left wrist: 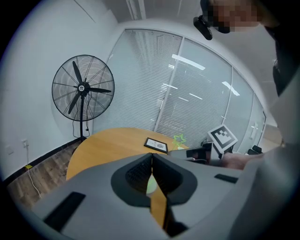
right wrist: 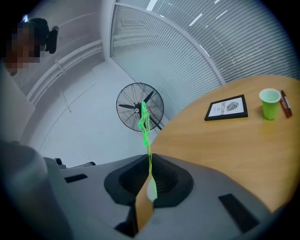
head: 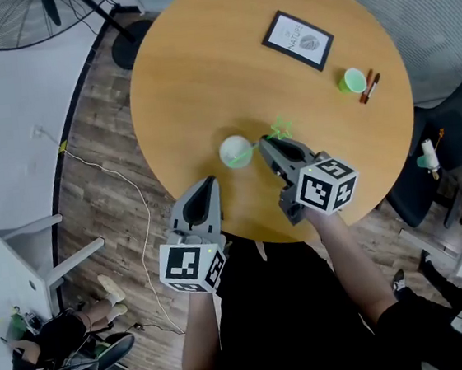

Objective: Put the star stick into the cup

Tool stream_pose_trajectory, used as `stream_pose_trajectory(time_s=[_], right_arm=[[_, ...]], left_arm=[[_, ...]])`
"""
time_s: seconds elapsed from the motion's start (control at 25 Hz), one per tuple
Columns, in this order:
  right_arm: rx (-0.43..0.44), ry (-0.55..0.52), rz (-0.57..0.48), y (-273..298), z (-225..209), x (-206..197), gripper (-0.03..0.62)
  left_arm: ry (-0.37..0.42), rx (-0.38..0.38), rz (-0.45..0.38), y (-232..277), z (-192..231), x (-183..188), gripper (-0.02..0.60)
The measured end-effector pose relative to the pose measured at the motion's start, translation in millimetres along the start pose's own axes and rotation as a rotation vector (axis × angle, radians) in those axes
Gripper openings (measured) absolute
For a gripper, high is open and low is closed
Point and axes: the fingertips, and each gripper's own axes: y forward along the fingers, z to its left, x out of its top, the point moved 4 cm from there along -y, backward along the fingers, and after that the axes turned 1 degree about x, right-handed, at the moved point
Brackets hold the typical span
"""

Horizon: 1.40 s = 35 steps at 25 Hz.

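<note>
Pinches the star stick [right wrist: 146,124] in the right tool [head: 264,142], star end up toward 1 o'clock, lower end slanting across the white cup [head: 235,151] at the tool's 9 o'clock; inside or just above, hard to tell. Holds the left tool [head: 211,180], jaws pressed together on nothing, at the cup's 7 o'clock by the desk [head: 185,69] edge. Farther off at 2 o'clock: green cup [head: 352,80], pens [head: 369,86], framed picture [head: 297,40].
</note>
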Motion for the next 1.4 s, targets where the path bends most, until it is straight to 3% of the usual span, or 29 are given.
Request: stream_pose_trajectory(time_s=[1.4], right_arm=[[-0.027,0.073,0.055,10,-21,-22,0.038]], left_arm=[[-0.017,0.005,0.009,-3,-10,-12,0.0]])
